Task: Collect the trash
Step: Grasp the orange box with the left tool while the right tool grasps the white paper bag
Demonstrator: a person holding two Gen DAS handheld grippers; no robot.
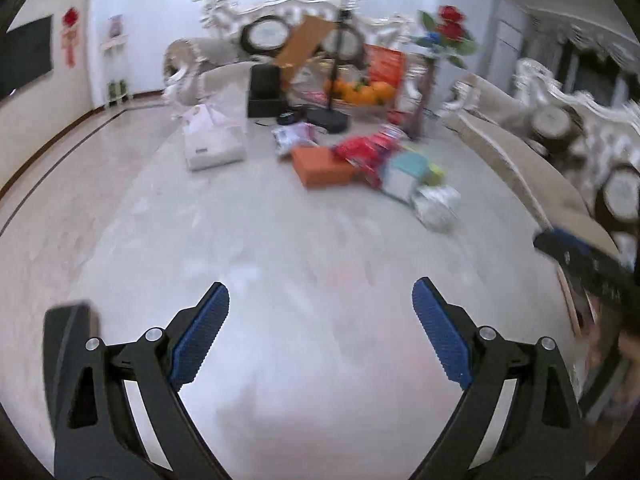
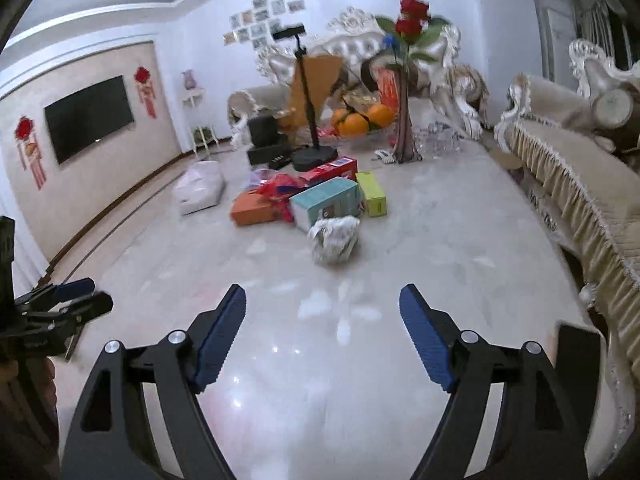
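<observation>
Pale marble counter point(image 2: 420, 240) is carrying the trash well ahead of both spread, empty tools: left hand-held gripper point(image 1: 320, 332), right hand-held gripper point(image 2: 322, 334). Reaching for the crumpled wrapper point(image 2: 334, 238), they are risking toppling the vase point(image 2: 406, 120) behind.

Nothing readable here: print on the teal box point(image 2: 326, 202), the red box point(image 2: 334, 168) and the red wall hangings point(image 2: 146, 90) upper left is too blurred to make out.
</observation>
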